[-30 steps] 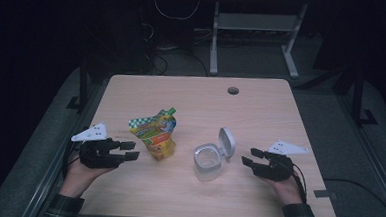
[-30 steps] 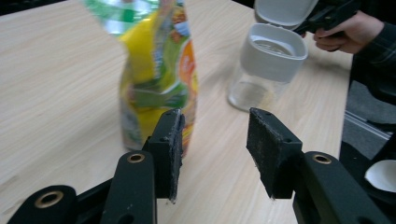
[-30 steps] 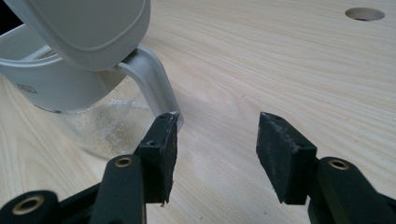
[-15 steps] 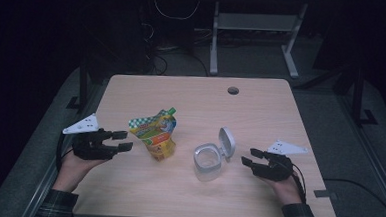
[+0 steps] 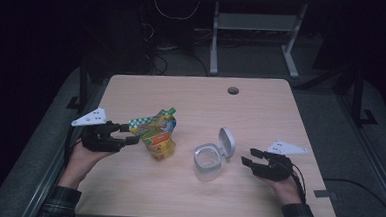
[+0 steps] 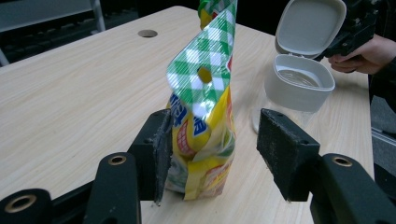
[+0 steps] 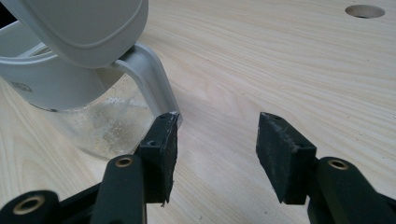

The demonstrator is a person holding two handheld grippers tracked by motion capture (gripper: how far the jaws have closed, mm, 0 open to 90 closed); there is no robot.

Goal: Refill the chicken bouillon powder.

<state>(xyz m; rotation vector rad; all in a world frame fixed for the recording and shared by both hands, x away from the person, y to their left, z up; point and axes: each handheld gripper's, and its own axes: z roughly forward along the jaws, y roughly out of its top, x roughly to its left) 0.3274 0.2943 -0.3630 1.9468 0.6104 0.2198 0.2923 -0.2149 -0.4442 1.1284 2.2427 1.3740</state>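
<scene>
The pouch (image 6: 205,116) runs off the top edge in the left gripper view, so its spout is cut away there. Its printed lettering is too blurred to read, and its lower left corner sits behind the near jaw of the left tool (image 6: 212,154). Whether that jaw actually touches the pouch, I cannot tell. In the right gripper view the container (image 7: 70,93) is cropped at the left and top, its flip lid (image 7: 84,25) showing in part. The person's forearms leave the high view at the bottom edge. Under the desk (image 5: 260,117), all is too dark to tell.
</scene>
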